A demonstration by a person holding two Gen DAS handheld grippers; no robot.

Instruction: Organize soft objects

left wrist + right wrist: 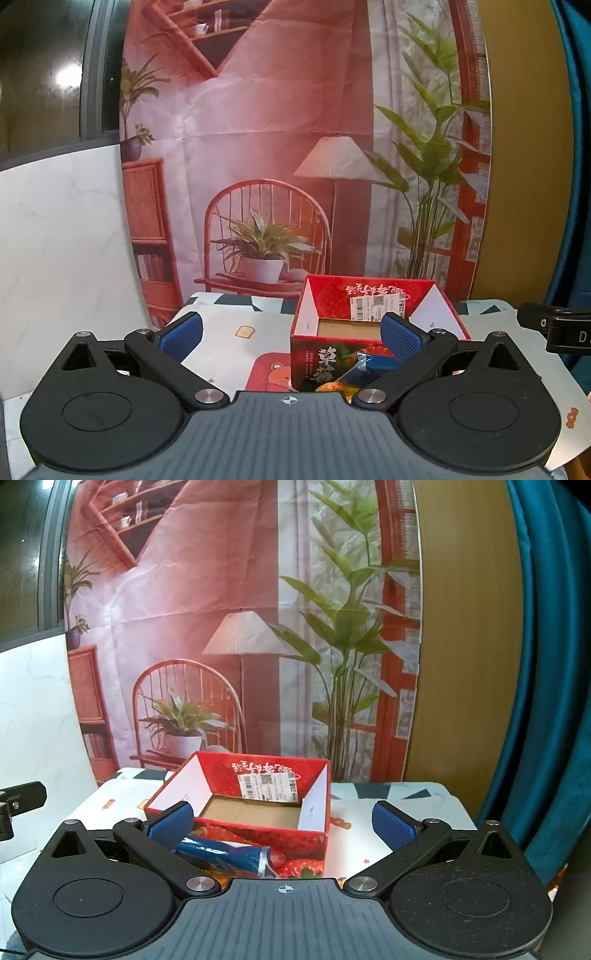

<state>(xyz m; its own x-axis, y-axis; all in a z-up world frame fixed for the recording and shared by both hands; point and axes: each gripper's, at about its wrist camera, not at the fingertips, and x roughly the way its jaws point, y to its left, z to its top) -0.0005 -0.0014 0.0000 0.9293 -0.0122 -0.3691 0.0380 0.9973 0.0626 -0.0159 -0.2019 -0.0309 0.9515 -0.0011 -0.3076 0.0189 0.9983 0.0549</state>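
A blue foil packet (229, 856), soft and crinkled with a silver crimped end, is being shown lying on the table (369, 808) just in front of the red strawberry-printed box (258, 834), touching or nearly touching its near wall; from the left wrist view the same packet (364, 371) is being partly hidden behind the right-hand finger. An orange rounded item (334, 387) is being glimpsed beside it at the foot of the box, too hidden to be identified. The box (317, 354) is being displayed open-topped, with white inner side walls, a bare brown cardboard floor and a white barcode label (267, 786) on its inner far wall; nothing is being seen inside it. The left gripper (291, 332) is being held with its jaws spread wide and nothing between the blue pads (183, 332), the box standing just ahead and toward its right finger. The right gripper (284, 823) is likewise being held fully apart and empty, its left pad (170, 825) lying just over the packet's end without a grip being made. The table is being covered by a pale cloth printed with small cartoon motifs. A printed backdrop (221, 627) of a chair, lamp and plants is being hung behind, with a teal curtain (546, 664) at the right.
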